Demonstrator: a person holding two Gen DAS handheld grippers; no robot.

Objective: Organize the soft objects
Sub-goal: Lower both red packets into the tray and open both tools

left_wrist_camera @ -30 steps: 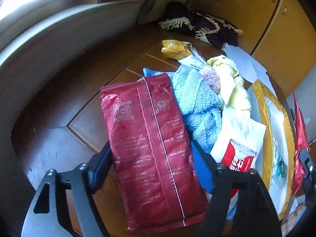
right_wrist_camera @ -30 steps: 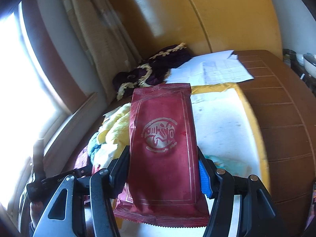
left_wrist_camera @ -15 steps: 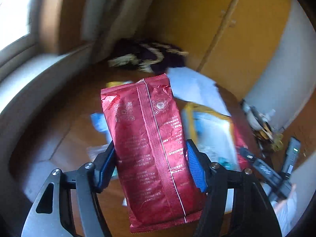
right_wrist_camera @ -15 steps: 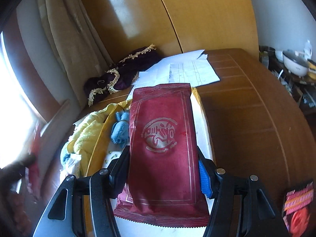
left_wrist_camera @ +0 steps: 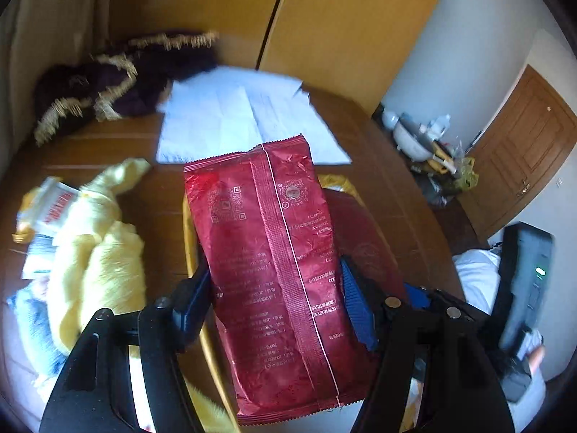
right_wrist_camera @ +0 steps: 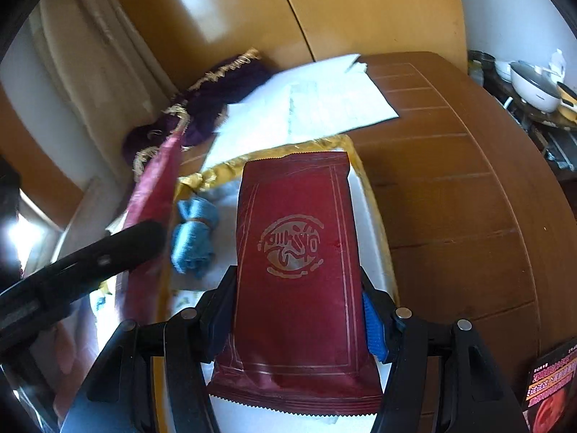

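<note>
Filling both views, a brown wooden tabletop meets yellow cabinet doors. Each gripper clamps a red foil packet: the left gripper holds the seam-side red foil packet, the right gripper the logo-side red foil packet, above a gold-rimmed white bag. Only the left view shows the yellow fleece cloth; the tabletop's right edge lies bare.

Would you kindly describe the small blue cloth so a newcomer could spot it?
Start at the wooden table, then find the white, gold-edged bag lying on it. The blue cloth lies on that bag, a small bunched bundle, the only blue thing beside the red packet.
</note>
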